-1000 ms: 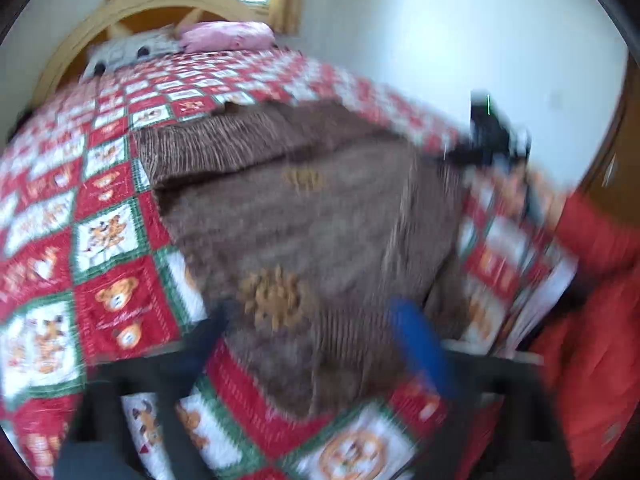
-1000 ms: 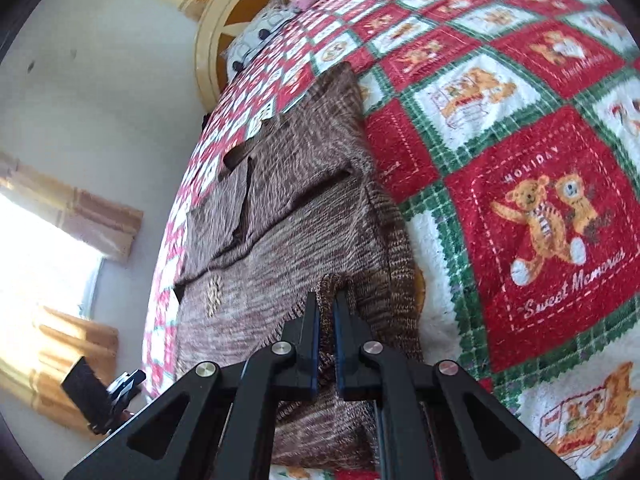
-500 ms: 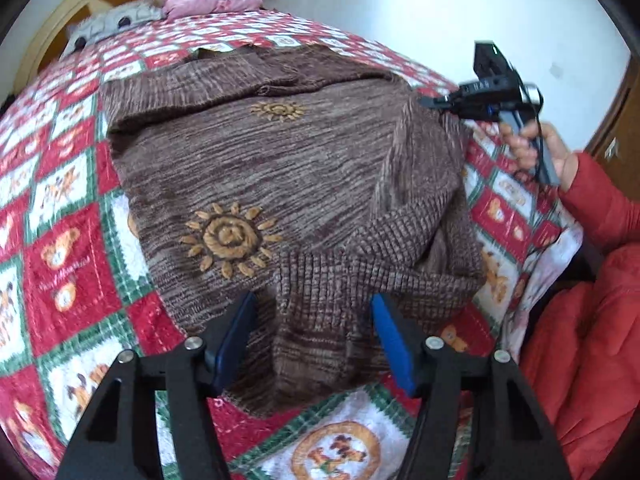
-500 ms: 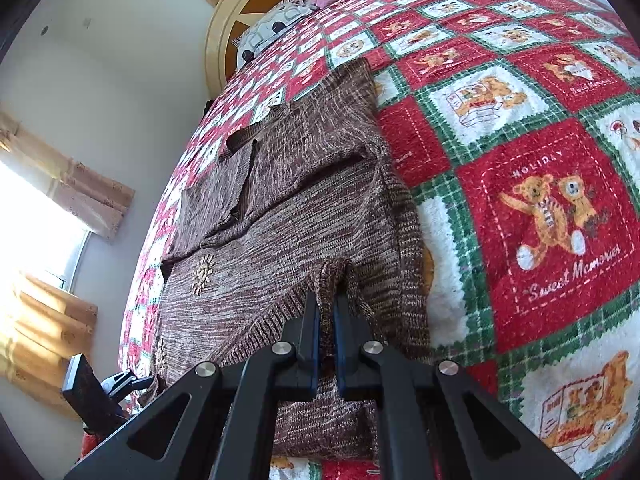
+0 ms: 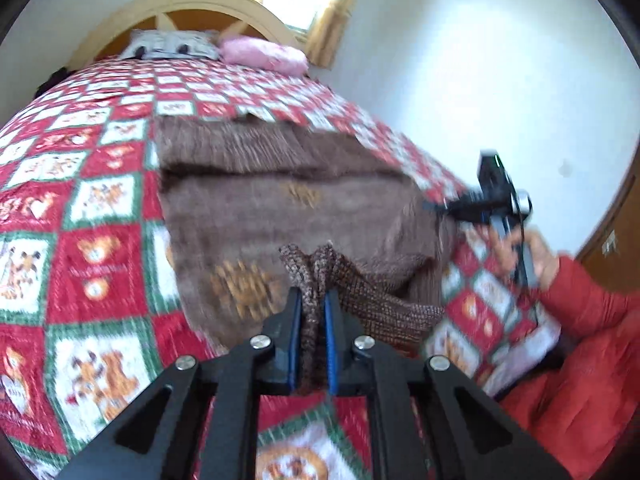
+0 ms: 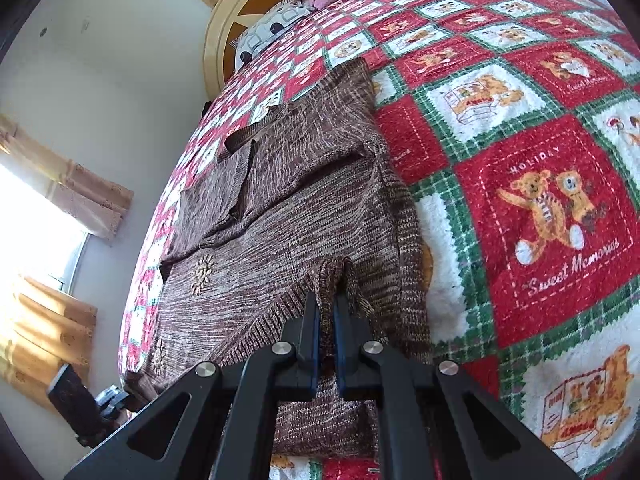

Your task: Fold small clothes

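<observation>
Brown sweater [image 5: 280, 208] lies spread on the bed [image 5: 80, 240], sleeves folded in. Left gripper [image 5: 313, 308] has just closed; right gripper [image 6: 326, 312] likewise clamped, both on the near hem. Body fold remains undone.

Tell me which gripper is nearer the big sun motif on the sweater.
Left. The left gripper pinches the sweater hem right beside the big sun motif. The right gripper grips the opposite hem corner, across the garment from it.

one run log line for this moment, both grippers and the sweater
left gripper: jaws just closed on brown sweater hem | right gripper: shut on hem | sweater: flat on quilt, sleeves folded in
</observation>
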{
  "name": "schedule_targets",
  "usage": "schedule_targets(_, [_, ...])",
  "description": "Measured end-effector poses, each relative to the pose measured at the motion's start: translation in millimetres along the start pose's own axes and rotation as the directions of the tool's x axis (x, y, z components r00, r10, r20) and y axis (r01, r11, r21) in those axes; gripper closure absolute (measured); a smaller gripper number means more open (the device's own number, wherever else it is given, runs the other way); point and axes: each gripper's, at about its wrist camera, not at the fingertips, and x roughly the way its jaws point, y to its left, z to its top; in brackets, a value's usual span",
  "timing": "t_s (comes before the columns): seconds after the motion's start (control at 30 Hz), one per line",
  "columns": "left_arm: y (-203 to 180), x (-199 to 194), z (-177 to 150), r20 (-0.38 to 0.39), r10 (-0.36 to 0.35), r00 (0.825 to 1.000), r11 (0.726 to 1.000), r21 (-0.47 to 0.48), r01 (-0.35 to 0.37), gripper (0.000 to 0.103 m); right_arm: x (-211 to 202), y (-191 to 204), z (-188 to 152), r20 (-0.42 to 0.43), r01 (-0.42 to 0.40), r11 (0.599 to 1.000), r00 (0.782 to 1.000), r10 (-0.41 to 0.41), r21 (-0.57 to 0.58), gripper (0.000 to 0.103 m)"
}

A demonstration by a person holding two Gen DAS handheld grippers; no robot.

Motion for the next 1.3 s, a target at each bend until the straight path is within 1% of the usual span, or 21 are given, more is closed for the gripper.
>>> schedule_targets(0.07, [18, 6, 18, 0.029, 0.030, 0.999, 0.997, -0.075, -0.028, 0.092, 2, 2, 2, -0.003, 0.002, 1.000, 1.000, -0.002, 0.005, 0.097])
schedule_targets(0.13, [39, 14, 33, 0.060, 0.069, 0.996, 0.985, -0.161, -0.059, 0.092, 2, 2, 5, -0.006, -0.002, 1.000, 1.000, 0.002, 0.018, 0.097])
schedule_targets(0.17, [54, 21, 40, 0.070, 0.101, 0.992, 0.971, -0.222, -0.083, 0.092, 3, 1, 6, -0.006, -0.005, 1.000, 1.000, 0.005, 0.025, 0.097])
schedule_targets(0.2, [73, 30, 47, 0.065, 0.118, 0.991, 0.950, -0.299, -0.093, 0.092, 2, 0, 7, -0.005, -0.008, 1.000, 1.000, 0.008, 0.030, 0.097])
schedule_targets(0.27, [98, 47, 50, 0.032, 0.114, 0.993, 0.909, -0.406, -0.091, 0.092, 0, -3, 10, 0.006, -0.021, 0.999, 1.000, 0.021, 0.041, 0.097])
schedule_targets(0.3, [111, 59, 51, -0.002, 0.117, 0.993, 0.884, -0.455, -0.105, 0.091, -3, -5, 11, 0.020, -0.029, 0.998, 0.999, 0.028, 0.055, 0.097])
schedule_targets(0.37, [129, 79, 51, -0.052, 0.104, 0.993, 0.848, -0.517, -0.116, 0.091, -8, -11, 14, 0.039, -0.061, 0.994, 0.998, 0.058, 0.092, 0.096])
schedule_targets(0.4, [132, 81, 50, -0.051, 0.098, 0.994, 0.842, -0.528, -0.110, 0.091, -11, -15, 15, 0.046, -0.079, 0.991, 0.996, 0.074, 0.106, 0.096])
schedule_targets(0.47, [137, 81, 49, -0.018, 0.065, 0.998, 0.834, -0.547, -0.064, 0.085, -18, -16, 17, 0.064, -0.092, 0.991, 0.994, 0.086, 0.099, 0.095])
schedule_targets(0.53, [139, 77, 50, 0.000, 0.068, 0.998, 0.837, -0.545, -0.057, 0.073, -25, -14, 16, 0.076, -0.092, 0.994, 0.993, 0.087, 0.063, 0.094])
schedule_targets(0.6, [137, 74, 51, 0.011, 0.080, 0.997, 0.846, -0.529, -0.062, 0.065, -31, -9, 16, 0.092, -0.087, 0.996, 0.992, 0.085, 0.018, 0.094])
schedule_targets(0.7, [125, 71, 51, 0.028, 0.069, 0.997, 0.882, -0.468, -0.048, 0.065, -41, -7, 19, 0.144, -0.094, 0.995, 0.985, 0.097, -0.023, 0.094])
schedule_targets(0.8, [106, 70, 52, 0.043, 0.077, 0.996, 0.922, -0.384, -0.054, 0.064, -49, -14, 27, 0.171, -0.121, 0.993, 0.978, 0.118, 0.007, 0.094])
schedule_targets(0.87, [100, 72, 53, 0.034, 0.077, 0.996, 0.939, -0.337, -0.061, 0.054, -55, -13, 30, 0.182, -0.121, 0.993, 0.976, 0.121, -0.009, 0.094])
schedule_targets(0.9, [96, 73, 54, 0.029, 0.077, 0.997, 0.946, -0.318, -0.064, 0.046, -58, -11, 29, 0.179, -0.103, 0.994, 0.978, 0.108, -0.040, 0.094])
schedule_targets(0.93, [94, 75, 55, 0.023, 0.079, 0.997, 0.952, -0.298, -0.069, 0.042, -59, -8, 28, 0.175, -0.084, 0.994, 0.980, 0.094, -0.065, 0.094])
schedule_targets(0.97, [91, 78, 56, 0.018, 0.086, 0.996, 0.958, -0.276, -0.078, 0.042, -60, -4, 26, 0.168, -0.053, 0.993, 0.983, 0.071, -0.106, 0.093])
schedule_targets(1.07, [93, 82, 55, 0.008, 0.098, 0.995, 0.958, -0.273, -0.092, 0.042, -55, 6, 17, 0.133, 0.003, 0.977, 0.991, 0.026, -0.211, 0.088])
schedule_targets(1.13, [94, 81, 53, 0.014, 0.092, 0.996, 0.954, -0.288, -0.084, 0.042, -49, 11, 12, 0.111, 0.037, 0.963, 0.994, -0.008, -0.267, 0.075])
schedule_targets(1.23, [95, 74, 50, 0.024, 0.071, 0.997, 0.952, -0.299, -0.061, 0.042, -43, 18, 1, 0.112, 0.093, 0.927, 0.992, -0.056, -0.363, 0.072])
schedule_targets(1.3, [94, 71, 48, 0.026, 0.061, 0.998, 0.955, -0.292, -0.050, 0.042, -40, 22, -1, 0.104, 0.105, 0.911, 0.992, -0.069, -0.398, 0.072])
